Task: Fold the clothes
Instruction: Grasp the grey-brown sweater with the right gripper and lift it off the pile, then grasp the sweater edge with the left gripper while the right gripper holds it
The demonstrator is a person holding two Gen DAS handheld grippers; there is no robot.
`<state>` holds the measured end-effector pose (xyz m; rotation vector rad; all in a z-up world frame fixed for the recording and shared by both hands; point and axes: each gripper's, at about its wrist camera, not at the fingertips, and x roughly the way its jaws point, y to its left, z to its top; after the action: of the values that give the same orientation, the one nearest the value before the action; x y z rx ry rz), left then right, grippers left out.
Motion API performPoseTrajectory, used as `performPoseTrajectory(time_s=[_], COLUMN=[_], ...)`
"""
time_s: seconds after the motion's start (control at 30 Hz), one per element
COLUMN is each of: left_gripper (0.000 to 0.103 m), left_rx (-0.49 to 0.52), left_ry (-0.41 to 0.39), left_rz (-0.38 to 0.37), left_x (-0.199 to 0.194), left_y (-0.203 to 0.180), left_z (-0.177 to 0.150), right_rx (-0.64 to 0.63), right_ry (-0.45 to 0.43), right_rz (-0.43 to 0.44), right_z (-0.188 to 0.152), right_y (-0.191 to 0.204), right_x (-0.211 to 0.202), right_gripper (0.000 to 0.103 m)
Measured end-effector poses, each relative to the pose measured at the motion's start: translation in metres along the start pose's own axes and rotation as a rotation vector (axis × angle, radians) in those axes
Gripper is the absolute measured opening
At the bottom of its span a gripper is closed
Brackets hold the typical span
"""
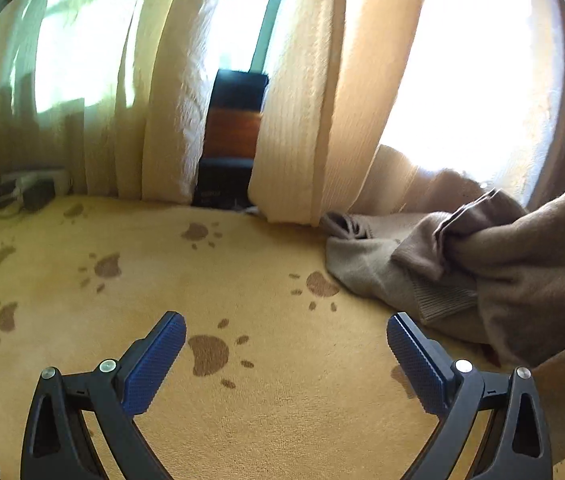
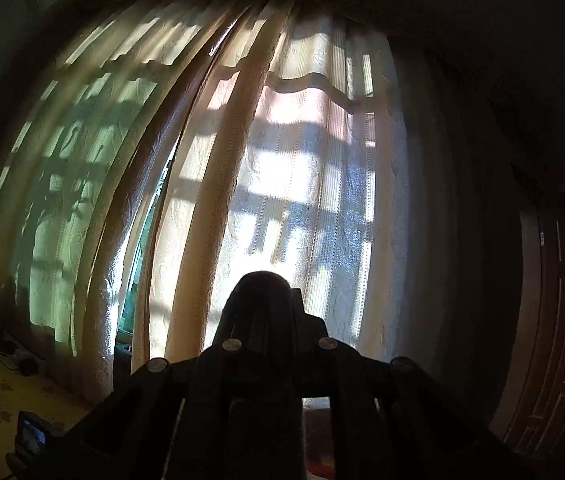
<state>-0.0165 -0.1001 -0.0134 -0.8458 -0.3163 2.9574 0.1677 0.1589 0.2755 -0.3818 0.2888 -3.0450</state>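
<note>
A beige-brown knitted garment hangs in from the right and drapes onto a yellow blanket with brown paw prints; its ribbed cuff lies on the blanket. My left gripper is open and empty, low over the blanket, left of the garment. My right gripper is raised high and points at the curtains. Its jaws are together on a dark fold of cloth, seen in silhouette and draped back over the gripper.
Cream curtains hang over a bright window along the blanket's far edge. A dark and wooden box stands in the curtain gap. A power strip with cables lies far left. A brown door is at right.
</note>
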Motion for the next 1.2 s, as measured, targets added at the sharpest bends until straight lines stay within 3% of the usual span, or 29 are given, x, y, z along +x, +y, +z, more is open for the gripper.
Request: performPoseTrajectory(time_s=[0.13,0.23,0.37,0.53,0.6,0.73,0.87,1.07,1.2], left_gripper=[0.102,0.102,0.102,0.102,0.102,0.102,0.102,0.102,0.102], left_rx=[0.119,0.216,0.234,0.087,0.040,-0.023,-0.045,0.022,0.108], left_ry=[-0.042,-0.045,-0.080,-0.172,-0.199,-0.163,-0.130,-0.094,-0.057], left_rz=[-0.055,-0.028,0.050,0.113,0.085,0.040,0.009,-0.053,-0.039], left_x=[-0.038,-0.054,-0.075,-0.100,-0.106,-0.098,-0.092,-0.087,-0.075], left_y=[-0.006,-0.003,0.023,0.072,0.086,0.101,0.103,0.085,0.069], left_z=[0.000,-0.013,-0.036,-0.038,-0.036,-0.036,-0.038,-0.041,-0.046], right_rx=[-0.006,-0.021,-0.005,-0.015,-0.097,-0.204,-0.199,-0.136,-0.102], right_ry=[-0.028,0.020,0.179,0.450,0.584,0.699,0.714,0.734,0.776], right_rz=[0.044,0.106,0.239,0.463,0.569,0.669,0.670,0.585,0.470], right_z=[0.011,0.005,-0.027,-0.080,-0.105,-0.150,-0.166,-0.178,-0.199], right_y=[0.004,0.018,0.048,0.114,0.157,0.215,0.206,0.134,0.080], right_x=[-0.018,-0.012,0.016,0.064,0.084,0.096,0.085,0.050,0.017], right_gripper=[0.009,0.009,0.009,0.013,0.024,0.053,0.073,0.081,0.082])
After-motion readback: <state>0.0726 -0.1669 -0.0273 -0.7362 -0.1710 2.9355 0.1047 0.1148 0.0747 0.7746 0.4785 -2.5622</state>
